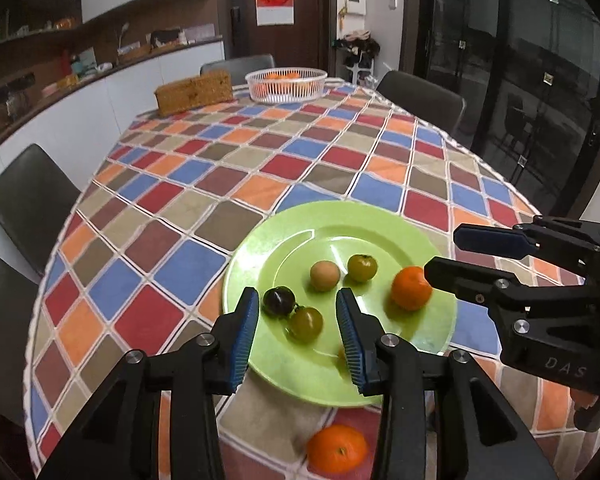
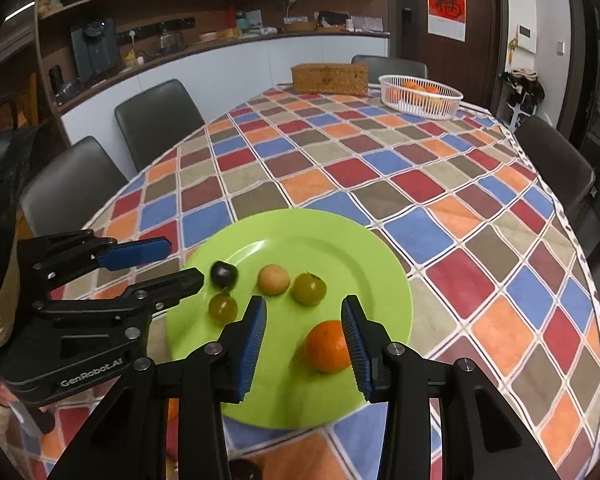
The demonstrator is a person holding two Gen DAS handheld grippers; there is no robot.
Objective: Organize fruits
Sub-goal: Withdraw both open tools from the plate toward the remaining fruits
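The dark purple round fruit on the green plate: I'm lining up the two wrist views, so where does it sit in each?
Left wrist view: the dark purple round fruit lies lower centre, on the round green plate, just inside the left gripper.
Right wrist view: it lies left of centre, by the left gripper's tip.
Shared landmark: the white plastic basket at the table's far end.
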